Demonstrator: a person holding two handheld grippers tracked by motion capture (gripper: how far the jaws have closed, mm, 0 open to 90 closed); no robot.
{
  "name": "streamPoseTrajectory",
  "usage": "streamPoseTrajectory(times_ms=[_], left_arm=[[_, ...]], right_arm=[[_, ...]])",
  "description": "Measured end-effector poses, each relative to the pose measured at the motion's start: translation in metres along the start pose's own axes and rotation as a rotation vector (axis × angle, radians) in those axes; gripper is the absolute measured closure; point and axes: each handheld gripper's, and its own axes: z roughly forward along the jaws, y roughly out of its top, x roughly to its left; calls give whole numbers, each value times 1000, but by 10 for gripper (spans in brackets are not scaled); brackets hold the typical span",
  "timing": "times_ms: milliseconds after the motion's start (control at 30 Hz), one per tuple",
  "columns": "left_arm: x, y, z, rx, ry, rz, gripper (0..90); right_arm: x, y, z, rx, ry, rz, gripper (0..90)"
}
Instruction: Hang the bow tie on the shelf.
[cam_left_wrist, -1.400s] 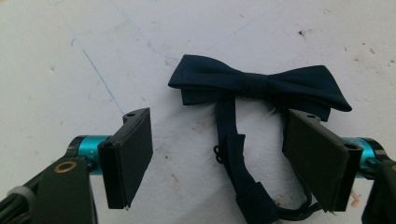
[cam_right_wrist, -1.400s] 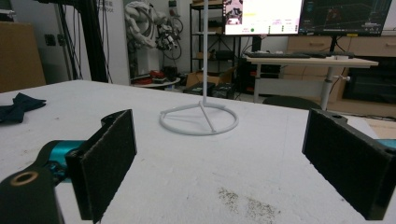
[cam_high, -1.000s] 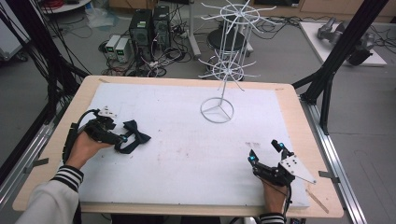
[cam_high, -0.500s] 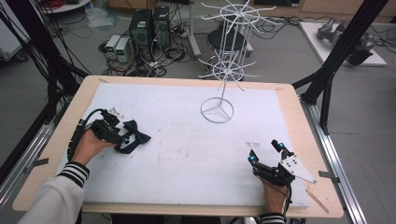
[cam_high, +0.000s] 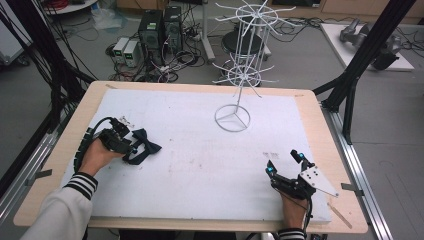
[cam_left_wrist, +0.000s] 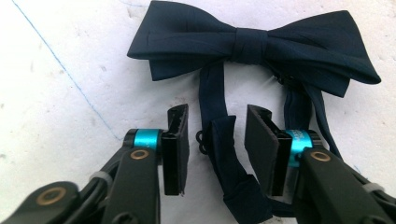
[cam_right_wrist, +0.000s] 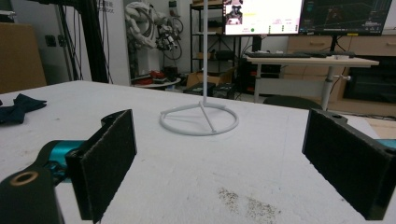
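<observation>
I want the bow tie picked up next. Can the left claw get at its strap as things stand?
Probably yes. The left claw is open and already straddles the bow tie strap, which lies loose on the white table between its jaws. Nothing stands in between; closing should catch it.

Bow tie (cam_left_wrist: 252, 44): dark navy, plain, strap the same shade. Left gripper (cam_left_wrist: 217, 135) and right gripper (cam_high: 285, 162): black with teal collars; grey plate (cam_high: 316, 180) with black dots. Rack (cam_high: 240, 75): white; board (cam_high: 200, 165): white, speckled; table (cam_high: 320, 120): light wood; sleeve (cam_high: 80, 186): white, black-striped cuff.
</observation>
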Motion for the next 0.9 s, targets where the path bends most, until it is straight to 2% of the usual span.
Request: streamPoseTrajectory(times_ms=[167, 367, 500, 800, 900], left_arm=[[-1, 2, 1, 10, 11, -2, 608], [-3, 3, 4, 26, 17, -4, 685], [-3, 4, 2, 17, 26, -9, 733], [-5, 3, 0, 12, 31, -31, 770], [-4, 3, -1, 7, 32, -28, 785]], right_arm=[[-1, 0, 0, -5, -2, -8, 90], [-1, 0, 0, -4, -1, -7, 90], [-1, 0, 0, -4, -2, -8, 90], [-1, 0, 0, -5, -2, -8, 90], [-1, 0, 0, -4, -3, -9, 90]])
